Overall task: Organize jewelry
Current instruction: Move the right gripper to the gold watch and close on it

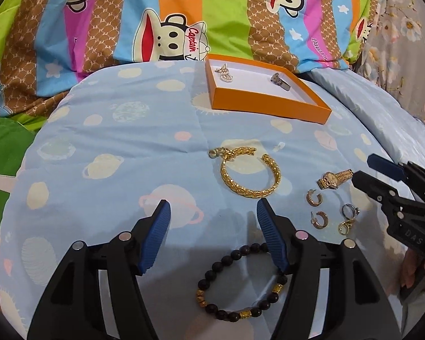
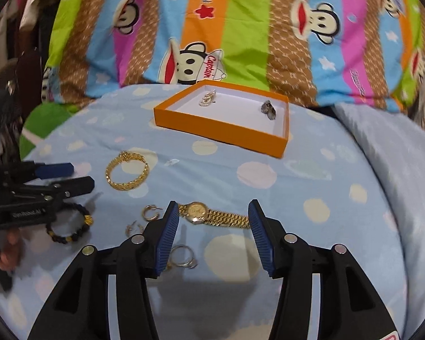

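Left hand-held gripper: we see its blue pads standing wide apart with nothing gripped, hovering over the black bead bracelet, which lies between and below the fingers on the bed.
Right hand-held gripper: we see it wide as well, nothing pressed; the gold watch lies on the quilt across the gap between its fingertips.
Blue quilt: we see all the loose jewelry resting on this planet-print cover.
Gold chain bracelet: it lies near the middle of the quilt, between the box and the bead bracelet.
Hoop earrings: we count two, just beside the watch, apart from each other.
Rings: a silver one and a gold one lie close together near the hoops.
Orange box: open, at the far side of the quilt; inside we see a pearl piece at one end and a dark grey piece at the other, well apart.
Striped cartoon bedding: it is bunched behind the box.
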`<action>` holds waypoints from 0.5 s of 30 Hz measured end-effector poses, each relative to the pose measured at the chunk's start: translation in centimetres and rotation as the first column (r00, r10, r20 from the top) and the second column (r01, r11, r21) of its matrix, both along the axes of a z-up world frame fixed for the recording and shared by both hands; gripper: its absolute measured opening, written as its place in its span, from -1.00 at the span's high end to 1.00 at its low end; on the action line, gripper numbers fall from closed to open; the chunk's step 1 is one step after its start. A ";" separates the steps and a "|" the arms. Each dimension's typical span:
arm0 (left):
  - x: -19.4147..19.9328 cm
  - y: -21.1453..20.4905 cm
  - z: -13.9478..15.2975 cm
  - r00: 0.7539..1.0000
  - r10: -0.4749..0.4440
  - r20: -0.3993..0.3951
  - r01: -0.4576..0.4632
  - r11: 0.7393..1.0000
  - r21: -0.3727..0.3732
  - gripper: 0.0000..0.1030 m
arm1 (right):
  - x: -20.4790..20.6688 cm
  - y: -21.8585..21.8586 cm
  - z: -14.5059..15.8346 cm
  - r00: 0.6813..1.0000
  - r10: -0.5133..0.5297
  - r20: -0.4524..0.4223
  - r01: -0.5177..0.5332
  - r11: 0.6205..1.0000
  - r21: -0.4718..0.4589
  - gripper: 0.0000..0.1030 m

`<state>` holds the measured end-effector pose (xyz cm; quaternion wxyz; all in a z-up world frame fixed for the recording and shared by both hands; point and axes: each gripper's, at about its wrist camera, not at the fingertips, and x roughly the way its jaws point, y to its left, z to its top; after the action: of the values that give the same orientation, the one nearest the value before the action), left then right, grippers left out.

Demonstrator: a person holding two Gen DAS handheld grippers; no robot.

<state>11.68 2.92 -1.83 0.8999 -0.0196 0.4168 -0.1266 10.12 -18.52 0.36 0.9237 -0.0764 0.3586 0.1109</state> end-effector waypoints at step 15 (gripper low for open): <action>1.8 3.0 -0.3 0.996 0.081 -0.035 -0.082 0.996 -0.035 -0.19 | 1.7 -1.0 -1.5 0.969 0.222 -0.106 -0.223 0.975 -0.001 -0.12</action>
<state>13.48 5.94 -2.08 0.8967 -0.0551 0.4284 -0.0968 11.84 -19.53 -1.17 0.8848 -0.1160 0.3966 0.2153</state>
